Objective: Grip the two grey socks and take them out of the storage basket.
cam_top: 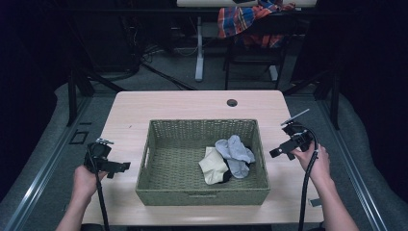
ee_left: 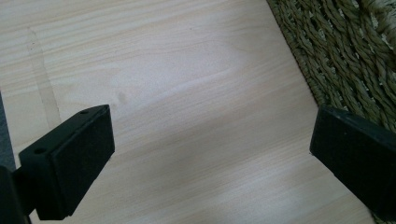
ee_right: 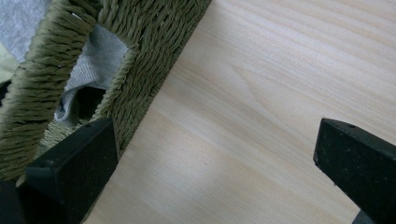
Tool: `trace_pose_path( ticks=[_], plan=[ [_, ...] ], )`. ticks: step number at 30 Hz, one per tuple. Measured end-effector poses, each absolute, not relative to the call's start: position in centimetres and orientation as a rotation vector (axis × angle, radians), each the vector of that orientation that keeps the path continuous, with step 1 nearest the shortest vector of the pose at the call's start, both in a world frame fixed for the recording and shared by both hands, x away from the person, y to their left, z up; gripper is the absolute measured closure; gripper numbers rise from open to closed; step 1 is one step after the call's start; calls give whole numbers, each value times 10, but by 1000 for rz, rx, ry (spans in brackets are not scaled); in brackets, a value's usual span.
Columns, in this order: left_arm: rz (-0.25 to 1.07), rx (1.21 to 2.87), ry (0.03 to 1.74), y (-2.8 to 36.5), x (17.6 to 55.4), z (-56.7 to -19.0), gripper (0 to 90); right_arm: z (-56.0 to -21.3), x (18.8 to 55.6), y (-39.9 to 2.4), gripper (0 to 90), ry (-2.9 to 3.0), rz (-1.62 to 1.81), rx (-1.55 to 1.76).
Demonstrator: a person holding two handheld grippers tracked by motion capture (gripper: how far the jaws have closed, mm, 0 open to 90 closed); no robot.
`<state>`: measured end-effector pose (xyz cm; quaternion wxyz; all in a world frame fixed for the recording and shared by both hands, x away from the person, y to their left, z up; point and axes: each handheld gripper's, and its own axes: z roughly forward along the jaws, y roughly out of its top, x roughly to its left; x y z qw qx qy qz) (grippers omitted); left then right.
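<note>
A green woven basket [cam_top: 151, 144] stands in the middle of the light wooden table [cam_top: 192, 103]. Inside it, toward the right, lie a grey sock [cam_top: 235, 154] and a cream sock [cam_top: 212, 164] over something dark. My left gripper [cam_top: 120, 168] hovers left of the basket, jaws open over bare wood, with the basket wall [ee_left: 345, 51] at its right. My right gripper [cam_top: 278, 151] hovers right of the basket, jaws open with nothing between them. Through the basket's handle hole [ee_right: 100, 56] I see grey sock fabric.
A round cable hole [cam_top: 232, 102] sits at the table's far edge. Beyond the table stand a chair draped with plaid cloth [cam_top: 250, 19] and a white desk leg [cam_top: 199, 48]. Bare wood lies on both sides of the basket.
</note>
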<state>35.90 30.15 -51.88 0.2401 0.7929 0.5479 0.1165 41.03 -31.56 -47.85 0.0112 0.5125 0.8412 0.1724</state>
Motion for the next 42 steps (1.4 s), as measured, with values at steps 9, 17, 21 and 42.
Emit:
trace_pose_path(
  ticks=[9,17,21,42],
  plan=[
    [319,2169,1498,303,358,-519,1,-474,410,-313,0,2593,559,1600],
    [324,2164,1506,304,356,-519,1,-462,410,-307,0,2587,592,1569],
    [322,2164,1506,304,356,-519,1,-453,408,-304,0,2586,599,1544],
    [320,2165,1508,304,357,-519,1,-413,398,-276,0,2608,639,1424]
  ],
)
